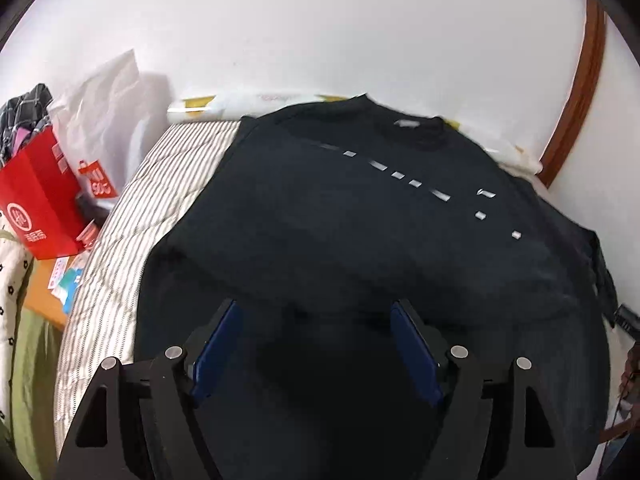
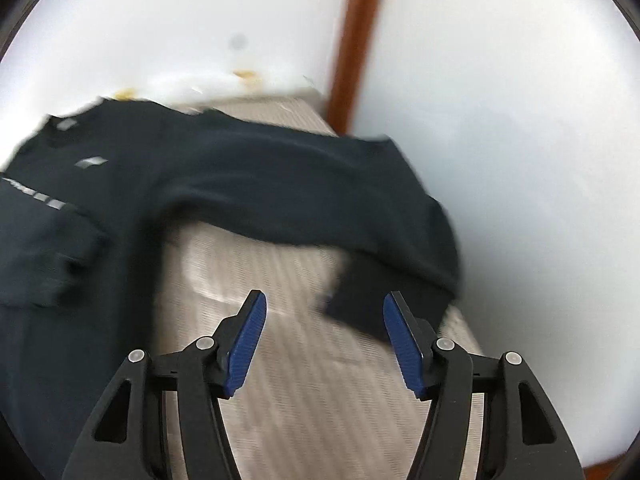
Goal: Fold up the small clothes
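Observation:
A dark navy long-sleeved sweatshirt (image 1: 360, 220) with small silver marks across the chest lies flat on a striped mattress (image 1: 132, 216), neck toward the wall. My left gripper (image 1: 316, 312) is open and empty, over the shirt's lower body. In the right wrist view the same sweatshirt (image 2: 120, 184) fills the left, and its right sleeve (image 2: 320, 184) stretches across the mattress (image 2: 288, 360) with the cuff (image 2: 360, 300) bent back toward me. My right gripper (image 2: 324, 304) is open and empty, with the cuff just ahead of its right finger. The right wrist view is blurred.
A red paper bag (image 1: 40, 200), a white plastic bag (image 1: 108, 108) and checked clothes (image 1: 24, 116) stand left of the bed. A white wall (image 1: 320, 20) runs behind it, with a brown wooden frame (image 2: 352, 40) at the right. The mattress's right edge meets the wall.

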Demonstrator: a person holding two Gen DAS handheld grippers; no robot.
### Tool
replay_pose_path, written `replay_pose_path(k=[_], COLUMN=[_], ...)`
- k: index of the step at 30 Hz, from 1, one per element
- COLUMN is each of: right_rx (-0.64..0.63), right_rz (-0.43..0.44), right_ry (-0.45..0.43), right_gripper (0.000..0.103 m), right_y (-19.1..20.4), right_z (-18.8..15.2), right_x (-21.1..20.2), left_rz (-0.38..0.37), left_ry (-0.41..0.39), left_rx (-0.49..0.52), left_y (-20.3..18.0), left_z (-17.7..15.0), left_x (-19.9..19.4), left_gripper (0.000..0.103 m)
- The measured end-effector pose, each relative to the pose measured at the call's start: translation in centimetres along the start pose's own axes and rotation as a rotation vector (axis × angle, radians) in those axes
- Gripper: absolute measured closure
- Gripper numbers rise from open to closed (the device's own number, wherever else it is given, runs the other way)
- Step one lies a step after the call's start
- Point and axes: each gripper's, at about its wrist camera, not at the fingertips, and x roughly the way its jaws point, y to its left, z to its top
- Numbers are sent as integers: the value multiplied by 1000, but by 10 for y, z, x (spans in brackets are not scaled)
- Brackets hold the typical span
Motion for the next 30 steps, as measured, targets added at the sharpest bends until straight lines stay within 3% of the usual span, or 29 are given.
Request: replay_pose_path(k=[5, 9, 14, 16, 17, 20, 25, 30], right_rx=[31, 16, 47, 41, 36, 7, 59, 68], right_rz=[39, 30, 36, 31, 38, -1, 51, 172], right_ry=[50, 39, 26, 15, 12, 3, -6, -113], right_gripper=[39, 33, 34, 49, 65, 92, 93, 93], right_y=[-9, -5, -5, -6, -7, -9, -25, -5], right_z=[-3, 1, 5, 5, 4, 4, 10, 40], right_x=[24, 36, 44, 44, 43, 43, 24, -40], left_rz=[17, 17, -7, -9, -6, 17, 15, 50], left_ry=[-9, 13, 38, 43, 44, 37, 24, 6], left_rx=[25, 25, 22, 28, 34, 44, 18, 18], left_y=[-22, -34, -45, -48, -49, -48, -29, -2], left_z=[8, 12, 14, 12, 11, 10, 8, 1], left_x=[5, 14, 21, 22, 22, 20, 10, 0], left_gripper=[24, 23, 23, 23, 23, 23, 23, 23])
